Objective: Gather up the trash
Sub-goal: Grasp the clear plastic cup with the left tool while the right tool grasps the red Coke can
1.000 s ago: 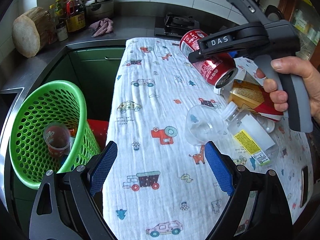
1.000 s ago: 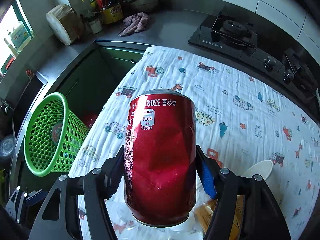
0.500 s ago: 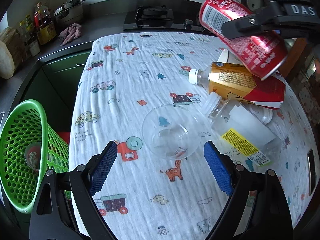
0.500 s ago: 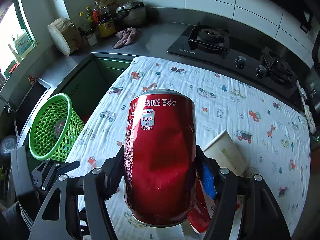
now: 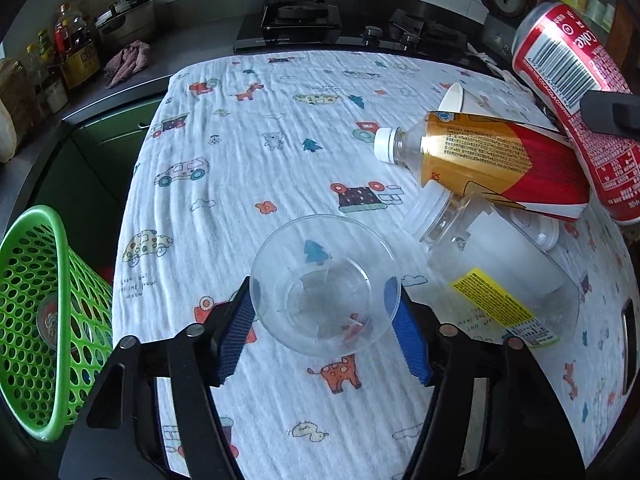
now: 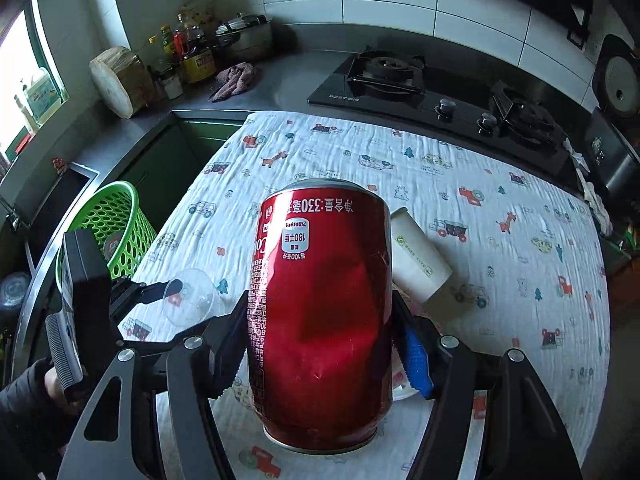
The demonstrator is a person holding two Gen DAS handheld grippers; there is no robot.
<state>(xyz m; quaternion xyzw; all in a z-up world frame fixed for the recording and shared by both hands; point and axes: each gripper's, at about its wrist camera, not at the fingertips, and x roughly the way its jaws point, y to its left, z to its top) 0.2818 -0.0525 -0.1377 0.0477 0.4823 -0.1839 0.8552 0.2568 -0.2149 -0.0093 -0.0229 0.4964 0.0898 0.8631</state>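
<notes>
My right gripper (image 6: 320,344) is shut on a dented red cola can (image 6: 320,312) and holds it above the table; the can also shows in the left wrist view (image 5: 576,96) at the upper right. My left gripper (image 5: 322,316) has its blue pads on both sides of a clear plastic cup (image 5: 324,284) that lies on its side on the cloth; the cup also shows in the right wrist view (image 6: 188,300). A green trash basket (image 5: 36,320) stands left of the table, with a cup inside it.
On the printed cloth (image 5: 240,160) lie a tea bottle (image 5: 480,160), a clear jar with a yellow label (image 5: 500,276) and a white paper cup (image 6: 416,256). A gas stove (image 6: 432,88) and counter bottles (image 6: 188,52) stand behind.
My left gripper moved forward to the clear cup and closed its fingers around it. My right gripper lifted the can up and back to the right.
</notes>
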